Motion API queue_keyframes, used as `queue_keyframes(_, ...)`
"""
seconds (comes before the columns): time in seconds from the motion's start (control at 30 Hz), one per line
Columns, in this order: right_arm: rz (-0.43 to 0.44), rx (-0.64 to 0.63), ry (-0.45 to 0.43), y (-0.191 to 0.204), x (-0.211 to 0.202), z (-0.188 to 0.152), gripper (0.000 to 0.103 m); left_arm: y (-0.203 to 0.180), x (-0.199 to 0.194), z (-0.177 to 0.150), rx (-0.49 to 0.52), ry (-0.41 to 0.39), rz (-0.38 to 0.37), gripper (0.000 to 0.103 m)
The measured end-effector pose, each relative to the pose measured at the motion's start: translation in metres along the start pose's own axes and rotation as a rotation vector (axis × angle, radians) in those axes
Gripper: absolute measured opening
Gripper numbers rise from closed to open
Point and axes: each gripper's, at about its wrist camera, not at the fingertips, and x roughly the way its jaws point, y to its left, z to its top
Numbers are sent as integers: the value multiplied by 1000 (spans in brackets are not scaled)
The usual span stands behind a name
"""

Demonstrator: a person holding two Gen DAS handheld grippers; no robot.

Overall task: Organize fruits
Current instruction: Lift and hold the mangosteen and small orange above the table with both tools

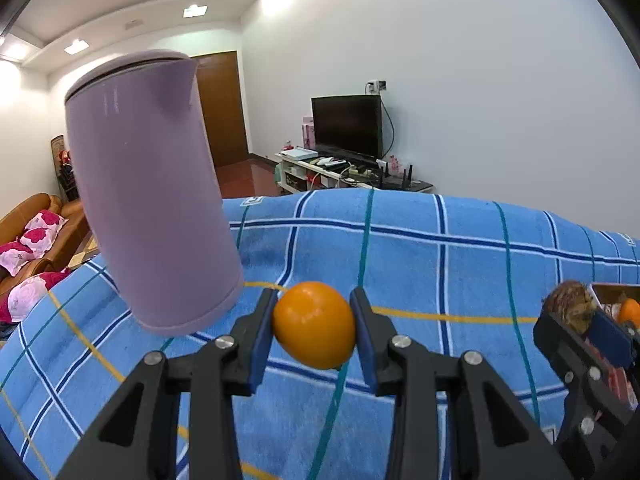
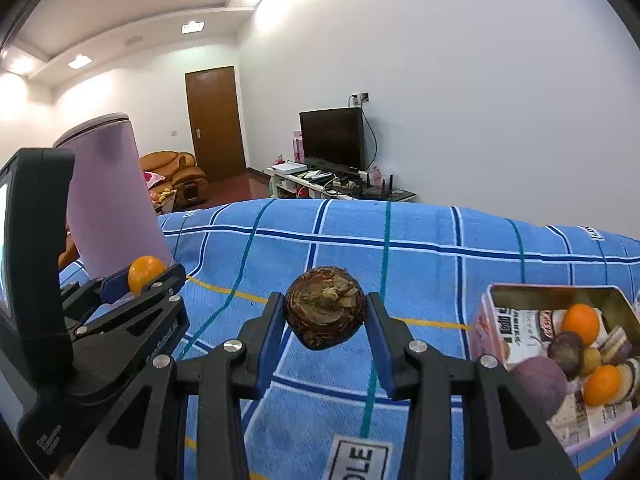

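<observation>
**Orange fruit in your left, brown fruit in your right**

Orange and glossy, the small fruit [image 1: 314, 326] sits clamped between the blue pads of your left hand-held gripper [image 1: 314, 330], raised clear above the blue checked cloth [image 1: 440, 264]. It is slightly egg-shaped, and its long axis runs across the jaws, tilted a little down toward the right pad. The jaws stand narrow, pressed on both sides of the fruit. Your left hand-held gripper points forward and somewhat downward, just beside the base of the lilac jug [image 1: 148, 184], which looms at its upper left.

Your right hand-held gripper [image 2: 325, 312] is closed on a round brown fruit [image 2: 325, 307] with a rough, scaly skin. Its stem end, with dried sepals, faces up and back toward the camera. The pads touch it on both flanks, and it hangs above the cloth too. This one also points forward and slightly down.

Right of that hand-held gripper, on the cloth, stands an open pink tin [image 2: 486, 312] holding two more orange fruits [image 2: 581, 322], some dark purple ones [image 2: 565, 352] and wrapped packets. Your two hand-held grippers are side by side, well apart from each other.
</observation>
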Motion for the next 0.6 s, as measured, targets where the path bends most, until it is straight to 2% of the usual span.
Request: queue_keyframes(0.6,-25,-6,-22,-1,-30,-13,43,2,-36,-17,-17,-44,-10,39)
